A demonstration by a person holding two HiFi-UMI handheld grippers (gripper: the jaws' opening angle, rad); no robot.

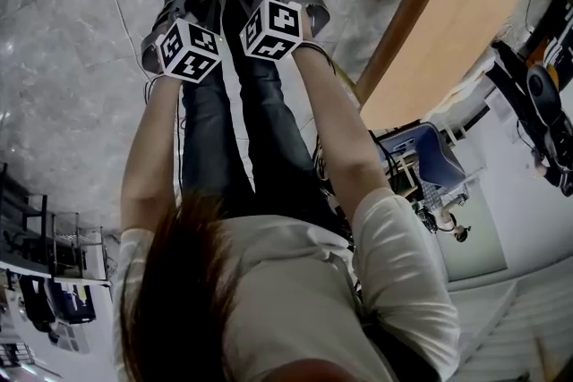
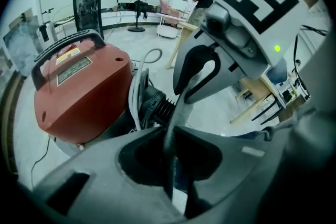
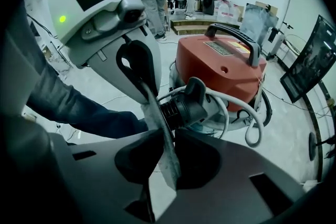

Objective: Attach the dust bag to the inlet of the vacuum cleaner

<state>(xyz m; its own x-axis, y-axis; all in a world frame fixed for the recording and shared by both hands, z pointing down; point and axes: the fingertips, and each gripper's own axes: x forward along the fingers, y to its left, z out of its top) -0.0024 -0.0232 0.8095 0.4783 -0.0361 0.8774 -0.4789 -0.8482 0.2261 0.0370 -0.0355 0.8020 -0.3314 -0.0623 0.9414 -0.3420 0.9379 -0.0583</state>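
Thin dust bag (image 2: 171, 131) edge between jaws

Head view looks down; gripper views (opposite sides, close) share the vacuum (image 2: 79, 97).

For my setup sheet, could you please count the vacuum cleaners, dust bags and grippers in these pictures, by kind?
vacuum cleaner: 1
dust bag: 1
grippers, the left gripper and the right gripper: 2
Total: 4
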